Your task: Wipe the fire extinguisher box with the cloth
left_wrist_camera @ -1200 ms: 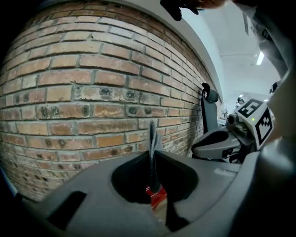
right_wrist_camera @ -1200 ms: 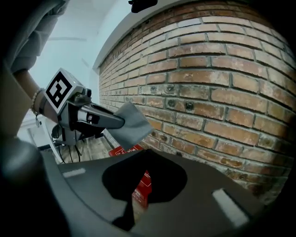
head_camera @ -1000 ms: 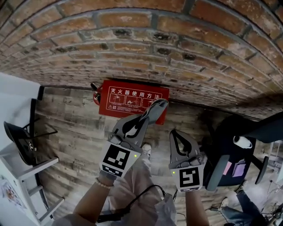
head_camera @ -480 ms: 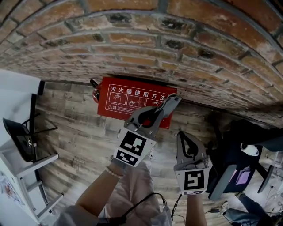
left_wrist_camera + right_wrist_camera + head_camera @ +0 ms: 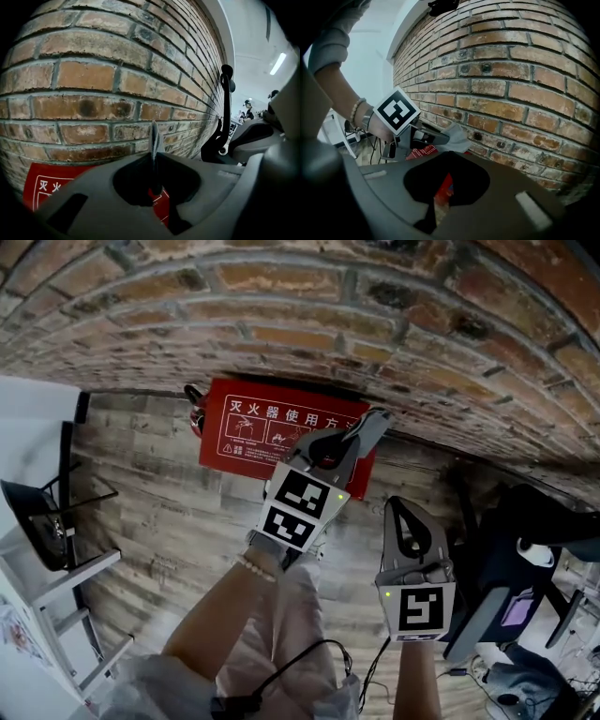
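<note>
The red fire extinguisher box (image 5: 272, 432) with white print stands on the wooden floor against the brick wall. My left gripper (image 5: 361, 434) is shut on a grey cloth (image 5: 370, 423) and holds it over the box's right end, close to the wall. In the left gripper view the cloth (image 5: 154, 138) stands edge-on between the jaws of the left gripper (image 5: 153, 157), with the box (image 5: 47, 187) below. My right gripper (image 5: 399, 507) hangs shut and empty, nearer me and right of the box. The right gripper view, looking past the right gripper (image 5: 451, 155), shows the left gripper (image 5: 429, 137), the cloth (image 5: 457, 138) and the box (image 5: 423, 151).
The brick wall (image 5: 328, 315) rises directly behind the box. A black extinguisher handle (image 5: 194, 407) sticks out at the box's left end. A black office chair (image 5: 525, 549) stands at the right, white shelving (image 5: 56, 587) at the left. A black cable (image 5: 309, 652) hangs by my legs.
My left gripper has carried the cloth up and to the right, onto the box's right end near the wall. The right gripper has stayed shut, slightly lower in view.
</note>
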A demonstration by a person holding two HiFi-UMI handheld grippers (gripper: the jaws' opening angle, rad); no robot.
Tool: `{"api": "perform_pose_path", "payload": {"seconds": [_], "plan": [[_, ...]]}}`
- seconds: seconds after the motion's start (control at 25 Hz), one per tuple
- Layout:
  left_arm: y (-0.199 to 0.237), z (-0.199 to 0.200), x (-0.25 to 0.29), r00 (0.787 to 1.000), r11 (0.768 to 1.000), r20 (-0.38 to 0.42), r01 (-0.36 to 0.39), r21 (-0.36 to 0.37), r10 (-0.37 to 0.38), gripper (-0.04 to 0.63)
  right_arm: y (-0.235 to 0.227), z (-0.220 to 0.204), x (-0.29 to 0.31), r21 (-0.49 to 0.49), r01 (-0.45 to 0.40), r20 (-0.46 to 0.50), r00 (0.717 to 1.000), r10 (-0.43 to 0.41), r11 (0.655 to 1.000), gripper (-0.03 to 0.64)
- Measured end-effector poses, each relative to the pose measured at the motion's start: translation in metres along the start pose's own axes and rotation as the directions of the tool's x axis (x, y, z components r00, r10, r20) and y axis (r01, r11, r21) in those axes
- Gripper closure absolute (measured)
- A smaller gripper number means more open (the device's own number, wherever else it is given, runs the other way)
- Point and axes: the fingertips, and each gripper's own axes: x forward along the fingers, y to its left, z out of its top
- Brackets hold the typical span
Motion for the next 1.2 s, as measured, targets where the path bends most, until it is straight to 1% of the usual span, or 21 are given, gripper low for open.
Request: {"api": "perform_pose_path", "payload": {"seconds": [0.32, 0.48, 0.6, 0.8, 0.92, 1.2], "plan": [[0.01, -0.02, 0.033, 0.998, 1.0, -0.069, 0.011, -0.013, -0.012, 0.583, -0.006, -0.007, 0.008, 0.011, 0.007, -0.016, 1.0, -0.007, 1.0, 0.607], [0.017, -0.03, 0.045, 0.992, 1.0, -0.121, -0.022, -0.018, 0.019, 0.583, -0.01, -0.012, 0.008, 0.02, 0.015, -0.02, 1.0, -0.015, 1.0, 0.607], [0.02, -0.039, 0.054, 0.986, 0.999, -0.16, -0.04, 0.003, 0.039, 0.583, -0.013, -0.016, 0.007, 0.019, 0.018, -0.034, 0.999, -0.017, 1.0, 0.607], [0.026, -0.051, 0.06, 0.973, 0.997, -0.22, -0.062, 0.044, 0.07, 0.583, -0.014, -0.018, 0.008, 0.023, 0.021, -0.031, 0.999, -0.02, 1.0, 0.607], [0.028, -0.054, 0.062, 0.968, 0.995, -0.235, -0.069, 0.07, 0.084, 0.583, -0.013, -0.018, 0.009, 0.022, 0.019, -0.033, 0.999, -0.018, 1.0, 0.607], [0.029, -0.054, 0.063, 0.968, 0.994, -0.234, -0.071, 0.079, 0.088, 0.583, -0.012, -0.016, 0.012, 0.017, 0.011, -0.034, 0.999, -0.01, 1.0, 0.607]]}}
